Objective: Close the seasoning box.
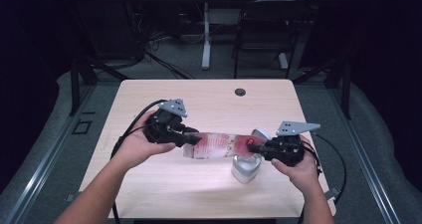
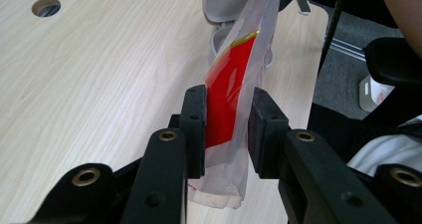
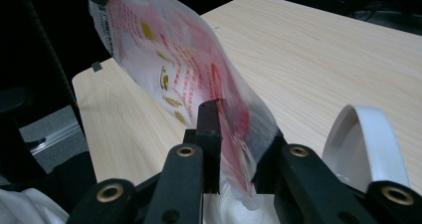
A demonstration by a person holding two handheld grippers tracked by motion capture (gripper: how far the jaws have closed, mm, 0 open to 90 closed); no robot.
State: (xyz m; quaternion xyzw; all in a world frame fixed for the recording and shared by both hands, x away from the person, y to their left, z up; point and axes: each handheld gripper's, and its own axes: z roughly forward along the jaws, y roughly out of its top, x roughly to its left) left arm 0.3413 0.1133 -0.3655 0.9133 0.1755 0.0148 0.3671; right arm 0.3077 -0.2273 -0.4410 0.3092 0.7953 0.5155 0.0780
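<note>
While both forearms enter from the near edge of the table [image 1: 149, 194], each hand wraps a gripper and the two point inward toward one another over the middle of the tabletop.

Left hand [image 1: 133, 148]: knuckles up, wrist roughly level. Left gripper [image 1: 193, 140] has its jaws part-way apart, with one end of the plastic bag [image 1: 216, 145] between them. The left gripper view shows the bag [image 2: 230, 97], red print on clear film, lying against one pad; whether the other pad presses on it cannot be told.

Right hand [image 1: 298, 168]: lower right, gripper pointing left. Right gripper [image 1: 255, 147] has its jaws part-way apart around the bag's other end. In the right gripper view the film [image 3: 199, 79] hangs slack between the pads.

Bag spans the gap between both grippers, above the table. White container [image 1: 246, 168], lid hinged open, stands just under the right end of the bag.
</note>
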